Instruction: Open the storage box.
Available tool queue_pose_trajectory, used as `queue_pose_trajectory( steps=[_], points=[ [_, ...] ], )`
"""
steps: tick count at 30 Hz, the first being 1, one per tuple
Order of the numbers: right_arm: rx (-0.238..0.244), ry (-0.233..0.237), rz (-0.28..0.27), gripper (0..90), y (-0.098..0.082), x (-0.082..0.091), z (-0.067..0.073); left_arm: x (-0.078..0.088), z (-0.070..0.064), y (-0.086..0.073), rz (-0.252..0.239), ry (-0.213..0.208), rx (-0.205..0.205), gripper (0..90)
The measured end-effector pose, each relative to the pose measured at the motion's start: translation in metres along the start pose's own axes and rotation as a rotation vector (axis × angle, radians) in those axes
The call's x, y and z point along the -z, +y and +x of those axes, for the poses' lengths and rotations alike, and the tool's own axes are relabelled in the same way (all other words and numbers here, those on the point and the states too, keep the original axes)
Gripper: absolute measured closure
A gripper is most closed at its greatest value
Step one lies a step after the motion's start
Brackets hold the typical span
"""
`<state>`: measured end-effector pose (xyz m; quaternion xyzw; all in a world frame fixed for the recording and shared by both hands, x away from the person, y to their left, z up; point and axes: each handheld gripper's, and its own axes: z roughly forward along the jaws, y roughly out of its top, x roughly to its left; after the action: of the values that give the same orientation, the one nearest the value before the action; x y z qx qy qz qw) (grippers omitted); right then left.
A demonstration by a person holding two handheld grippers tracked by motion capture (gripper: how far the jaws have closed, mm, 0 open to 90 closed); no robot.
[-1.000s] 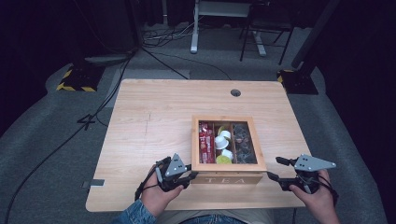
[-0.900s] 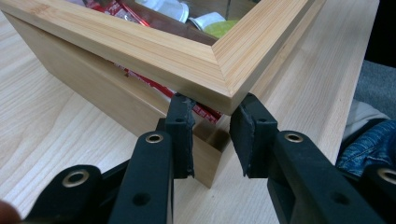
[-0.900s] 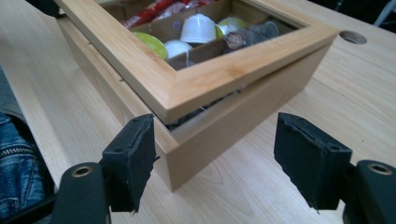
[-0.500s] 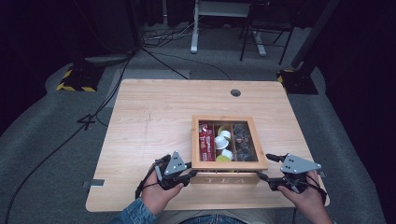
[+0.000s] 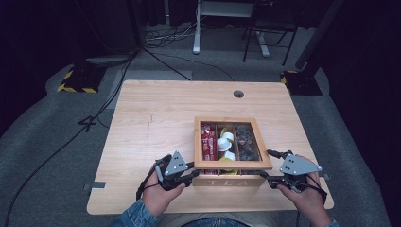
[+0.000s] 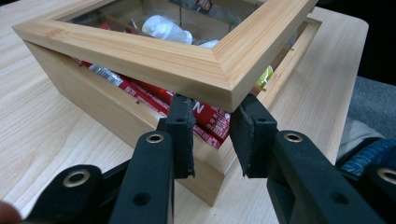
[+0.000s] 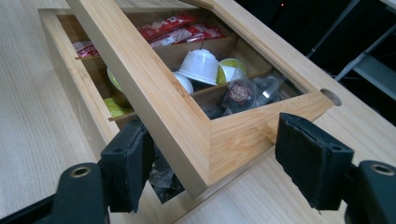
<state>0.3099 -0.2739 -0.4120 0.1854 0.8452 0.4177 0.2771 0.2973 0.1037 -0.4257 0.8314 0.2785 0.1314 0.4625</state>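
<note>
Pale smooth wooden tea box (image 5: 227, 181) with clear glazed lid (image 6: 187, 56) on matt wood-grain table (image 5: 156, 113).

One wooden tea box (image 5: 231, 179), one framed glass lid (image 5: 232, 164), two hand-held grippers, one table (image 5: 156, 118), three compartments.

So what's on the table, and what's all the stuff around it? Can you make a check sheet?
Surface: wooden table, with a round hole near the far edge.
Job's things: tea box, its lid lifted at the front; inside are red packets, white pods and dark packets.
Clutter: nothing seen.
Grippers: left gripper fingers shut at the lid's front left corner, seeming to hold it up; right gripper open around the front right corner.
Cables: black cable across the floor.
Surroundings: grey carpet, a striped base, desk legs, darkness beyond.
</note>
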Motion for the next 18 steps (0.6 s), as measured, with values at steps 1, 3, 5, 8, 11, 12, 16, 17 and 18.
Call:
queue_pose_trajectory(
  steps=[1,3,5,8,11,12,16,17,18],
  points=[
    [0.0,0.0,0.0,29.6,0.0,0.0,0.0,0.0,0.0,0.001,-0.003,-0.002,0.003,69.3],
    [0.001,0.0,-0.008,30.0,0.003,0.002,-0.002,0.001,0.0,0.002,-0.017,0.005,0.005,62.5],
    [-0.003,0.003,-0.011,30.0,0.003,0.002,-0.003,0.002,0.001,0.002,-0.019,0.015,0.001,61.2],
    [-0.024,0.014,-0.039,30.4,0.006,0.004,-0.008,0.006,0.003,0.003,-0.019,0.028,0.006,55.2],
    [-0.034,0.019,-0.055,30.8,0.009,0.006,-0.012,0.009,0.007,0.002,-0.01,0.043,0.011,52.3],
    [-0.035,0.021,-0.062,31.2,0.011,0.006,-0.014,0.009,0.007,0.002,-0.011,0.046,0.016,51.8],
    [-0.03,0.032,-0.091,35.9,0.019,0.009,-0.022,0.014,0.01,0.0,-0.013,0.074,0.017,49.2],
    [-0.031,0.035,-0.099,37.3,0.021,0.01,-0.024,0.016,0.011,0.0,-0.012,0.083,0.017,49.2],
    [-0.031,0.04,-0.107,38.5,0.023,0.011,-0.026,0.017,0.012,-0.002,-0.013,0.089,0.023,48.7]
  ],
)
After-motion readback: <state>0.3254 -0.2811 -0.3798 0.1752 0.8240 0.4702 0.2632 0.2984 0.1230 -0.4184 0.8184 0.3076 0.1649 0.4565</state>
